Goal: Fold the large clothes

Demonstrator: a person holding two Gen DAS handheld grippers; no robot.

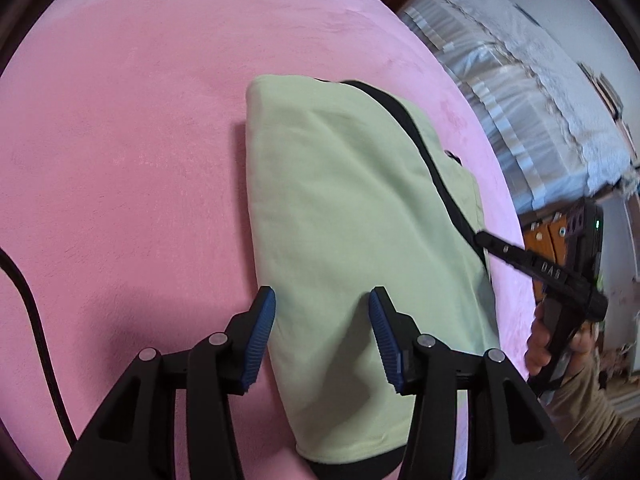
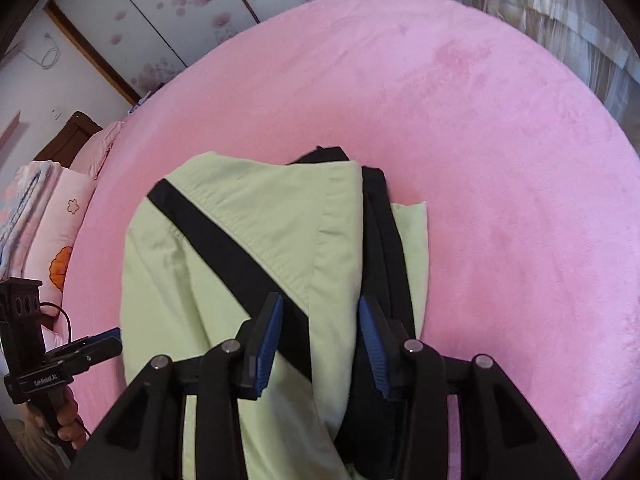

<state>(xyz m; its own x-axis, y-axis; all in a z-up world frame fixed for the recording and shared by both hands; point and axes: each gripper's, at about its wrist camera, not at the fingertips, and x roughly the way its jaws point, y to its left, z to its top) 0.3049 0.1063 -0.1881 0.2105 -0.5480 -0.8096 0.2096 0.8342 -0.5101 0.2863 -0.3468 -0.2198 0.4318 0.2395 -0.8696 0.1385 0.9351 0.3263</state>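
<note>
A pale green garment with black trim point(image 1: 352, 216) lies folded into a long bundle on the pink bed cover point(image 1: 132, 128). My left gripper point(image 1: 322, 324) is open above its near end, holding nothing. The right gripper shows in the left wrist view point(image 1: 484, 240) at the garment's right edge. In the right wrist view the garment point(image 2: 224, 256) shows a black diagonal band and a black folded part. My right gripper point(image 2: 320, 332) is open just above the cloth, its blue pads point(image 2: 268, 340) apart with nothing pinched between them. The left gripper point(image 2: 108, 342) shows at the garment's left edge.
The pink cover point(image 2: 500, 184) spreads wide around the garment. White curtains point(image 1: 520, 92) hang beyond the bed's far side. Pillows with flower prints point(image 2: 48, 216) lie at the left. A black cable point(image 1: 36, 320) runs over the cover at the left.
</note>
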